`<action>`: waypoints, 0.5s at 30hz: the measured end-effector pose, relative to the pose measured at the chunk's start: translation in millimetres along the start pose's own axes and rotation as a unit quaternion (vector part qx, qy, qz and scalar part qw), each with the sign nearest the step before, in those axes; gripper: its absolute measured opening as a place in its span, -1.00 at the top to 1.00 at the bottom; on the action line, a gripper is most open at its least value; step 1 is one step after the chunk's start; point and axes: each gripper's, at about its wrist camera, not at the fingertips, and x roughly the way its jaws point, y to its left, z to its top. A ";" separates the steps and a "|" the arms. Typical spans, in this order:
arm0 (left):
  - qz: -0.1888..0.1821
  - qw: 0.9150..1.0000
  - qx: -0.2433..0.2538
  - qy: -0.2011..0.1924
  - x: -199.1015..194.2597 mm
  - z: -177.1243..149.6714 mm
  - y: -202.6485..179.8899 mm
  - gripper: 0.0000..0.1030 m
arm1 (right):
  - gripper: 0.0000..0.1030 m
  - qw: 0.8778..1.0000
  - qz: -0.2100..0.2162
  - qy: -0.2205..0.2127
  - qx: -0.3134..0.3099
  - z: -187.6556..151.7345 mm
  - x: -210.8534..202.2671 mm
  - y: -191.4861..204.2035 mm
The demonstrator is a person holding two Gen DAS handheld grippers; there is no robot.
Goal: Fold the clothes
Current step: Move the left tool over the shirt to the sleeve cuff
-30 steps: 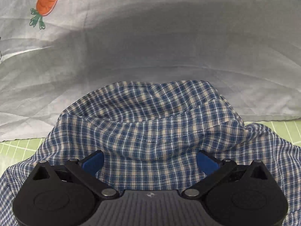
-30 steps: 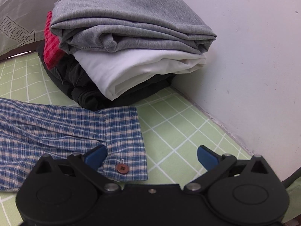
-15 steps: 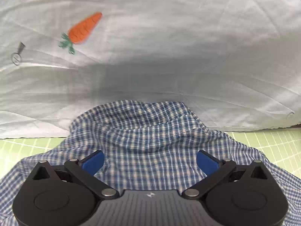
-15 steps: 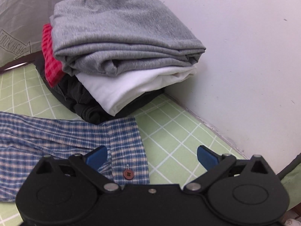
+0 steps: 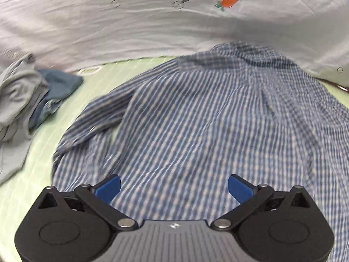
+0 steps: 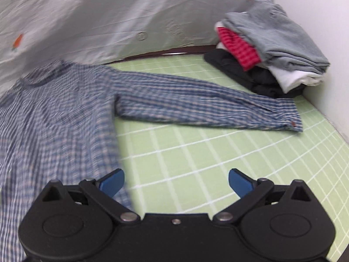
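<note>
Right wrist view: plaid shirt (image 6: 54, 118) lying flat, sleeve (image 6: 207, 111) extending for folding; right gripper (image 6: 176, 182) and left gripper (image 5: 173, 187) hovering, jaws spread, empty.

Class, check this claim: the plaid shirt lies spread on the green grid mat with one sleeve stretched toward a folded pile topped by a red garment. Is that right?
Not quite. The pile is topped by a grey garment; the red checked piece sits lower, poking out at the side. The right wrist view shows this. The plaid shirt does lie on the green grid mat, its sleeve stretched toward the pile.
</note>
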 end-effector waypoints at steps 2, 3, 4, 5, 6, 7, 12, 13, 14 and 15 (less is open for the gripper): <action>0.022 1.000 -0.011 0.013 -7.1 -22.8 28.8 -1.00 | -1.00 0.999 0.033 0.010 -0.028 -16.4 -8.6 28.3; 0.028 0.999 -0.018 0.017 -8.7 -29.2 42.1 -1.00 | -1.00 0.998 0.048 0.017 -0.037 -23.8 -11.7 39.7; 0.035 0.999 -0.025 0.021 -10.2 -35.6 55.3 -1.00 | -1.00 0.997 0.058 0.024 -0.045 -30.5 -14.3 51.2; 0.041 0.998 -0.031 0.026 -11.8 -42.1 68.6 -1.00 | -1.00 0.996 0.068 0.032 -0.053 -37.2 -16.9 62.7; 0.047 0.998 -0.039 0.030 -12.9 -47.8 81.7 -1.00 | -1.00 0.994 0.078 0.040 -0.062 -44.0 -19.5 74.2; 0.052 0.997 -0.050 0.033 -12.5 -51.3 94.5 -1.00 | -1.00 0.993 0.083 0.047 -0.070 -51.6 -22.6 86.7; 0.032 0.993 -0.111 0.036 -9.5 -58.4 150.6 -0.98 | -1.00 0.993 0.079 0.059 -0.062 -69.9 -30.7 115.4; 0.026 0.992 -0.121 0.036 -7.9 -58.3 159.9 -0.98 | -1.00 0.994 0.078 0.060 -0.057 -72.7 -32.4 119.7; 0.019 0.991 -0.130 0.037 -6.1 -57.9 168.1 -0.98 | -1.00 0.994 0.075 0.061 -0.052 -75.4 -34.0 123.8; 0.014 0.990 -0.135 0.040 -3.5 -56.8 173.4 -0.97 | -1.00 0.995 0.069 0.061 -0.044 -76.7 -35.0 125.5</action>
